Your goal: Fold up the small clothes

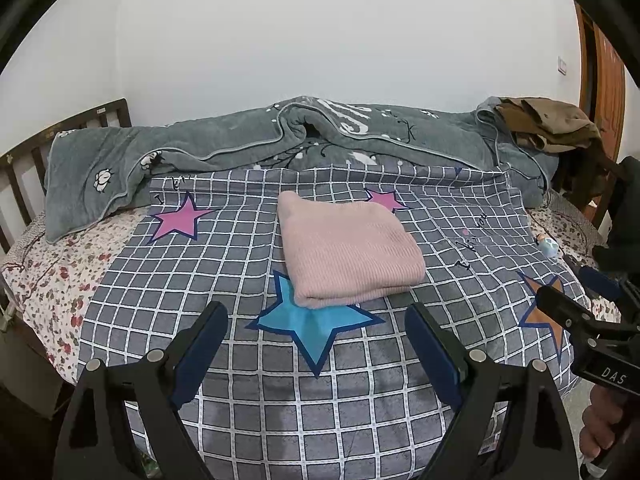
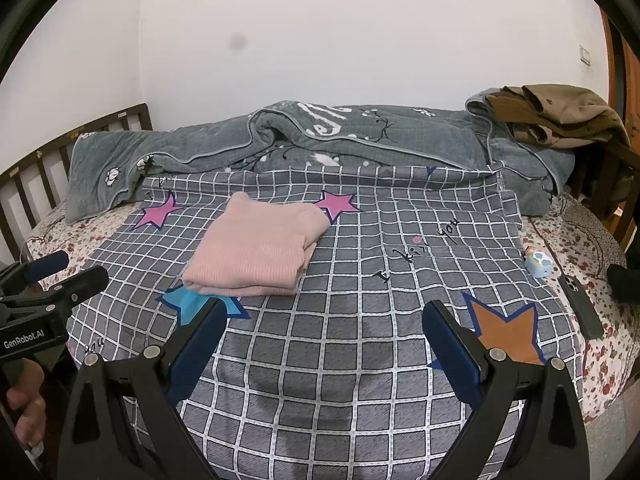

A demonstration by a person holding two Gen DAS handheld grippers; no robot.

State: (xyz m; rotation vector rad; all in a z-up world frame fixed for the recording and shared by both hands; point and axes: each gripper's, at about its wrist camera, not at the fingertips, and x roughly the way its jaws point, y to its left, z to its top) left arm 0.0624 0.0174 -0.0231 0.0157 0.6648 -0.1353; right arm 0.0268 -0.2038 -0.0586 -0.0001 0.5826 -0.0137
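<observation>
On the bed, a folded pink garment (image 1: 348, 248) lies on the grey checked sheet (image 1: 240, 400), overlapping a blue star (image 1: 316, 324). Left tongs (image 1: 316, 316) and right tongs (image 2: 325, 312) both gape wide, empty, hovering short of the garment.

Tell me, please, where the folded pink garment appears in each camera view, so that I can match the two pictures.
Left wrist view: the folded pink garment lies just right of centre, beyond the open left gripper.
Right wrist view: the folded pink garment lies left of centre, beyond the left finger of the open right gripper.
Shared landmark: the blue star on the checked cover, partly under the garment's near edge.
</observation>
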